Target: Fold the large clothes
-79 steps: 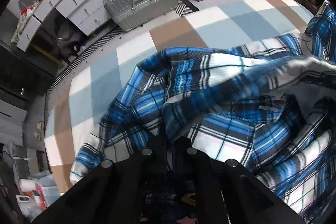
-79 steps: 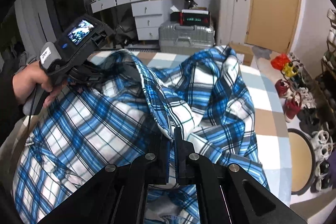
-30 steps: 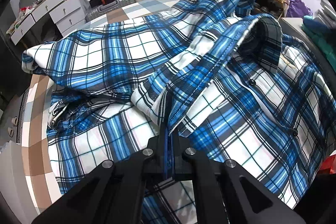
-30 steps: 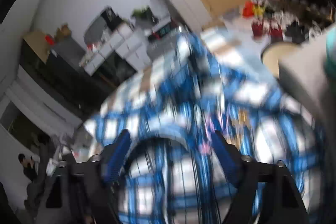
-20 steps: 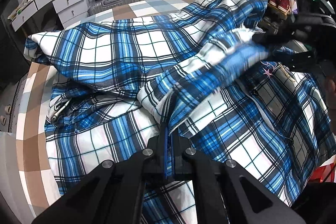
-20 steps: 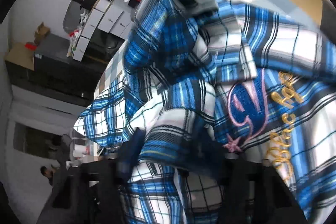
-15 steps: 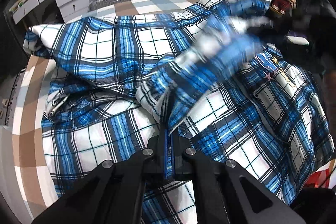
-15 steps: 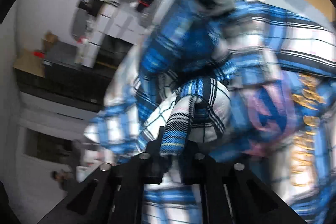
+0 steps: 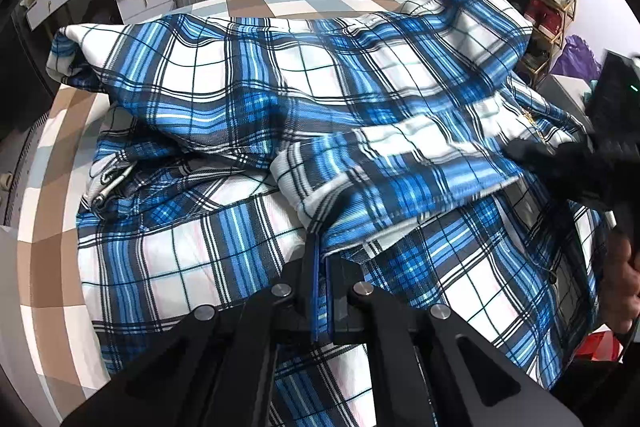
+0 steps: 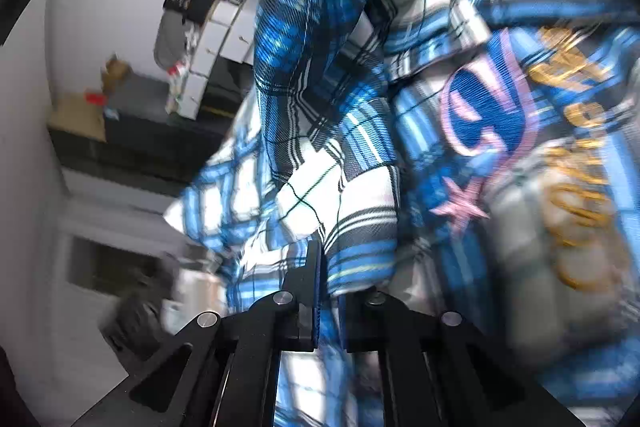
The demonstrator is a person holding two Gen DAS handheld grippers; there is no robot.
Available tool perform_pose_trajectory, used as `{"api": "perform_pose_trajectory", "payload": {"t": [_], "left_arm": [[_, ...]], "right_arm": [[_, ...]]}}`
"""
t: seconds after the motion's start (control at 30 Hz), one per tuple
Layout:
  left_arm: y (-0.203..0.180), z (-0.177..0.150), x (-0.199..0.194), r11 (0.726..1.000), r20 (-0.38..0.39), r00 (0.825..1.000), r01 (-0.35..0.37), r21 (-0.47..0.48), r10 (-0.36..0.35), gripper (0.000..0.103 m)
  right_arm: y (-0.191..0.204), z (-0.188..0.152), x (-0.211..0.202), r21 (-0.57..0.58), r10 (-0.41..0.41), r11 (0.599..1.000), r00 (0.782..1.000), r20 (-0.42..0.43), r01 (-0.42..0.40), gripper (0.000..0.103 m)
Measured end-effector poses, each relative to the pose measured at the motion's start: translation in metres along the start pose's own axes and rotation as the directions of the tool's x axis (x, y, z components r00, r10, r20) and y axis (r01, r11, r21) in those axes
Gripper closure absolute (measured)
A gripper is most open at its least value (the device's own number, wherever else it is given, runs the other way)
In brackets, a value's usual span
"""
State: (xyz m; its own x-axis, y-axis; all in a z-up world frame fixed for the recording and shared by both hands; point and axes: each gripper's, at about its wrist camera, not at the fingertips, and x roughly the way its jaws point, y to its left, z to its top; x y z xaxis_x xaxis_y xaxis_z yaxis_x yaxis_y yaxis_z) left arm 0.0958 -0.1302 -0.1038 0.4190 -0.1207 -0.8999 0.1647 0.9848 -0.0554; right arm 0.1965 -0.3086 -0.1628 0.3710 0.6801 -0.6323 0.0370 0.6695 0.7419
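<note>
We judge that we are in the spreading step, before any real fold: our left gripper (image 9: 322,259) is clamped on an edge of the large blue, white and black plaid cotton shirt (image 9: 248,99), and our right gripper (image 10: 326,259) is pinched shut on another bit of the same cloth, so a band of fabric runs between the two. The shirt lies in a loose heap on the checked brown, grey and white bed cover (image 9: 44,155), covering most of it, with only the cover's far strip and left border bare.

Next, we think, the band must be drawn apart and laid flat on the bed cover, so that the front panels, the sleeves and the hem can be told apart; only then can a sleeve be turned inward.

The shirt looks thick and soft, with deep rumples toward the bed cover's left border and one smoother panel near its far edge. In the right wrist view, which is blurred, the cloth hangs close to the lens and shows an embroidered blue and pink emblem (image 10: 486,107) with a pink star and gold lettering beside it
</note>
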Motion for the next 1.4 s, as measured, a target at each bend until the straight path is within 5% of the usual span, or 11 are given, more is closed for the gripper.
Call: {"api": "perform_pose_trajectory", "payload": {"t": [0.3,0.5,0.67,0.77,0.83,0.87,1.07,1.13,1.2,1.23,1.4], "left_arm": [[-0.008,-0.002,-0.004,0.999,0.009,1.000,-0.010,0.033,0.010,0.103],[-0.012,-0.001,0.000,0.999,0.001,1.000,-0.017,0.047,0.017,0.103],[-0.015,-0.003,-0.003,0.997,0.012,0.999,-0.035,0.072,0.035,0.103],[-0.017,-0.004,-0.005,0.994,0.017,0.999,-0.039,0.100,0.037,0.103],[-0.018,-0.004,-0.007,0.993,0.025,0.999,-0.031,0.113,0.029,0.103],[-0.019,-0.004,-0.009,0.993,0.024,1.000,-0.010,0.118,0.007,0.103],[-0.037,0.004,-0.049,0.977,0.066,0.986,0.143,0.160,-0.155,0.095],[-0.036,0.006,-0.073,0.968,0.112,0.975,0.167,0.187,-0.190,0.080],[-0.024,0.006,-0.093,0.969,0.159,0.965,0.183,0.168,-0.210,0.032],[-0.012,0.005,-0.106,0.972,0.197,0.957,0.185,0.146,-0.212,0.024],[0.049,0.026,-0.127,0.998,0.300,0.952,-0.062,-0.012,0.063,0.021]], "right_arm": [[0.038,-0.012,-0.046,-0.187,-0.263,0.947,0.965,0.021,0.262,0.094],[0.114,0.054,-0.052,-0.370,-0.341,0.846,0.923,0.179,0.384,0.068],[0.144,0.107,0.026,-0.512,-0.570,0.636,0.799,0.192,0.577,0.072],[0.111,0.116,0.073,-0.558,-0.746,0.462,0.642,0.175,0.689,0.072],[0.074,0.118,0.079,-0.541,-0.803,0.449,0.586,0.104,0.711,0.075],[0.060,0.119,0.082,-0.530,-0.806,0.473,0.589,0.061,0.704,0.075],[0.023,0.115,0.054,-0.456,-0.671,0.646,0.741,0.044,0.612,0.073],[0.015,0.114,0.050,-0.427,-0.631,0.690,0.775,0.041,0.585,0.072],[0.013,0.115,0.047,-0.417,-0.615,0.704,0.787,0.047,0.575,0.072],[0.011,0.113,0.045,-0.423,-0.611,0.702,0.790,0.056,0.573,0.072],[0.017,0.105,0.036,-0.440,-0.601,0.698,0.796,0.068,0.565,0.072]]}}
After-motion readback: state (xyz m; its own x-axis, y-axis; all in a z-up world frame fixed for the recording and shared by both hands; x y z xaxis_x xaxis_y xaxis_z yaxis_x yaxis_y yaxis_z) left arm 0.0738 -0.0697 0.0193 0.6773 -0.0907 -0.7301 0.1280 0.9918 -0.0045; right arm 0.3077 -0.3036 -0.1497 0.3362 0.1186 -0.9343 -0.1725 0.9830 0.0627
